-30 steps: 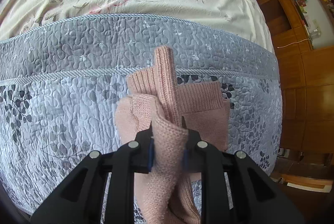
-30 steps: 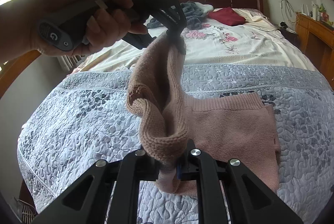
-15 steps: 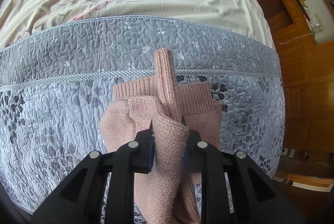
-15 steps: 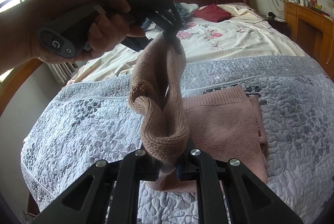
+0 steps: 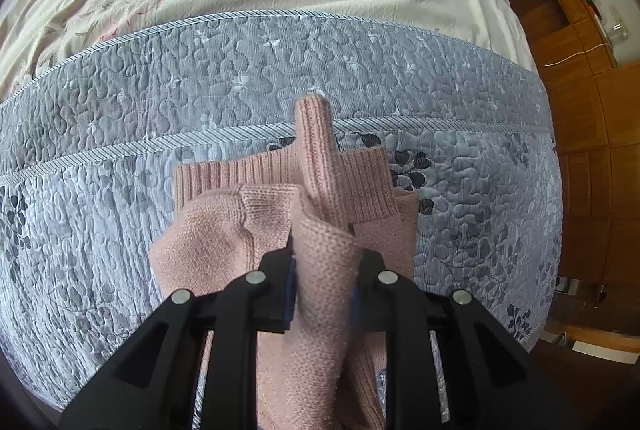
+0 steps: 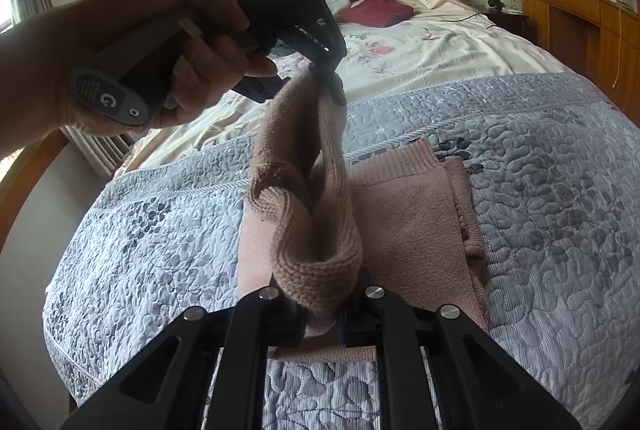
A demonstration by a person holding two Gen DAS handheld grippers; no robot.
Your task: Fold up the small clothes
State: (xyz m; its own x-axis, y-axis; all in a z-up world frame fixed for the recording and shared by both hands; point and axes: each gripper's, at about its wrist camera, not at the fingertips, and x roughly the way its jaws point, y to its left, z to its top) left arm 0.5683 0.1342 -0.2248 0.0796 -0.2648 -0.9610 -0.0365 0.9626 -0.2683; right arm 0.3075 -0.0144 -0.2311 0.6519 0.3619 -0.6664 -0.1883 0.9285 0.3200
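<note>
A red cushion [image 6: 376, 9] lies far up the bed [image 6: 560, 157]. Both grippers' fingers [image 5: 288, 286] clamp the pink sweater [image 6: 408, 222], lifting its sleeve above the quilt.

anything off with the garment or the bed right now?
Nothing damaged. The pink knit sweater lies half-folded on the grey quilt, one sleeve bunched and twisted between the left hand-held gripper and right hand-held gripper.
</note>
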